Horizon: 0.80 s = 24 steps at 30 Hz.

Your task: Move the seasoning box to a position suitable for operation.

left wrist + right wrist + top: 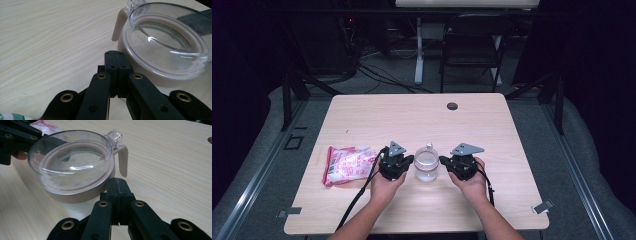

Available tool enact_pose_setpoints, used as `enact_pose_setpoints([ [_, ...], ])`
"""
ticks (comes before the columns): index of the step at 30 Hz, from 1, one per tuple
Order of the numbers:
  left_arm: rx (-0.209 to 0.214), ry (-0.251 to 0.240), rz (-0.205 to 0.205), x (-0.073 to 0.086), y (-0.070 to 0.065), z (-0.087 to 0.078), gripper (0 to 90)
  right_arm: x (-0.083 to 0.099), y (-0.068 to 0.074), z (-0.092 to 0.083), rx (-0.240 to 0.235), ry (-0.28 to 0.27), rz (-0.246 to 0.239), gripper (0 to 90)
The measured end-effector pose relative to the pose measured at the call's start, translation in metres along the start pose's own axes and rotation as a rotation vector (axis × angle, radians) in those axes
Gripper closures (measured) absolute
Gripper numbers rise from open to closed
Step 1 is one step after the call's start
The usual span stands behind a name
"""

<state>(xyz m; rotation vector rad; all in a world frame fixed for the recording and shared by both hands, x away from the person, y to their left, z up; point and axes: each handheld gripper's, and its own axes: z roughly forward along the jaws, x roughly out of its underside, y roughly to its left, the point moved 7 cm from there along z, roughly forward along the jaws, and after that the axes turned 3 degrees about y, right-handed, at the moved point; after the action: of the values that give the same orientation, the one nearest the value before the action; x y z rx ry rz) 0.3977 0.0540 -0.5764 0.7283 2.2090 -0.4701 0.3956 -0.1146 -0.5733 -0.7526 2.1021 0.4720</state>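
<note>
A beige cup with a clear lid (426, 163) stands on the wooden table (412, 120) between my two grippers. Its handle points away from the person. My left gripper (410, 161) sits just left of the cup, jaws shut with nothing between them. In the left gripper view the shut tips (115, 53) lie close against the cup's beige wall (150, 77). My right gripper (442, 160) is just right of the cup, shut and empty. Its tips (117, 181) rest near the cup's base (75, 196), below the handle (122, 160).
A pink and white packet (346, 164) lies flat on the table to the left of the left gripper. A dark round hole (452, 106) sits near the table's far edge. A black chair (472, 45) stands beyond the table.
</note>
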Motion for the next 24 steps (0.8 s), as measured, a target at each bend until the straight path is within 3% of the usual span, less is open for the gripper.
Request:
enact_pose_setpoints([
  [5,0.063,0.002,0.016,0.003,-0.005,-0.002,90.0,0.009,0.012,-0.013,0.006,0.010,-0.016,90.0],
  [13,0.154,0.011,0.082,0.009,-0.016,-0.006,90.0,0.025,0.030,-0.039,0.021,0.018,-0.041,90.0],
  [17,0.203,0.006,0.088,0.011,-0.015,-0.007,90.0,0.030,0.037,-0.046,-0.013,0.018,-0.029,90.0],
  [19,0.206,0.009,0.093,0.012,-0.013,-0.010,90.0,0.032,0.042,-0.046,-0.042,0.018,-0.036,90.0],
  [20,0.195,0.008,0.098,0.011,-0.012,-0.012,90.0,0.033,0.046,-0.046,-0.066,0.022,-0.065,89.1],
  [24,0.158,-0.006,0.098,0.010,-0.005,-0.026,90.0,0.032,0.043,-0.048,-0.033,0.010,-0.075,88.7],
])
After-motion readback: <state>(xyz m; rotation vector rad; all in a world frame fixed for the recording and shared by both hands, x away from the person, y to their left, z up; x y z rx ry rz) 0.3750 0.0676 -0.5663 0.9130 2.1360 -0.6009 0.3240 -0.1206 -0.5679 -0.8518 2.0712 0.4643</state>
